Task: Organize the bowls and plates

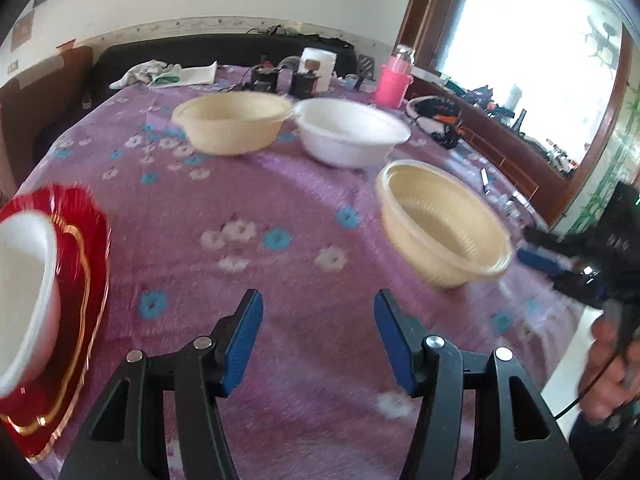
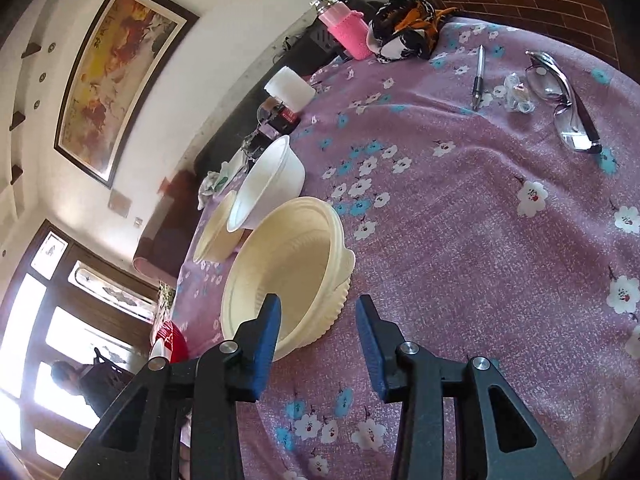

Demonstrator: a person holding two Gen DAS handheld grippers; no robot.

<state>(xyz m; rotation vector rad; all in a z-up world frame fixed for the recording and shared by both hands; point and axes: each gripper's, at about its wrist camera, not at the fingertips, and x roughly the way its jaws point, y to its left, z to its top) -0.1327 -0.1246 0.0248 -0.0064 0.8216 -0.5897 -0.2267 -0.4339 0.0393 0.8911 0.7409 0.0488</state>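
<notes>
A cream bowl (image 1: 442, 220) sits on the purple flowered tablecloth (image 1: 288, 208), right of my open, empty left gripper (image 1: 318, 312). Farther back stand another cream bowl (image 1: 232, 122) and a white bowl (image 1: 352, 132), touching. At the far left a white bowl (image 1: 24, 288) rests on a red gold-rimmed plate (image 1: 86, 280). In the right wrist view my right gripper (image 2: 318, 320) is open; its left finger (image 2: 264, 344) overlaps the rim of the near cream bowl (image 2: 288, 268), whose wall lies between the jaws. Behind it are the white bowl (image 2: 268, 184), the other cream bowl (image 2: 214, 232) and the red plate (image 2: 174, 340).
A pink-sleeved bottle (image 1: 394, 78), dark boxes (image 1: 266, 78), a white roll (image 1: 318, 66) and cloths (image 1: 160, 72) stand at the table's back edge. A pen (image 2: 478, 76), eyeglasses (image 2: 560, 100), a small plastic bag (image 2: 518, 94) and a patterned cloth bundle (image 2: 404, 28) lie on the right side.
</notes>
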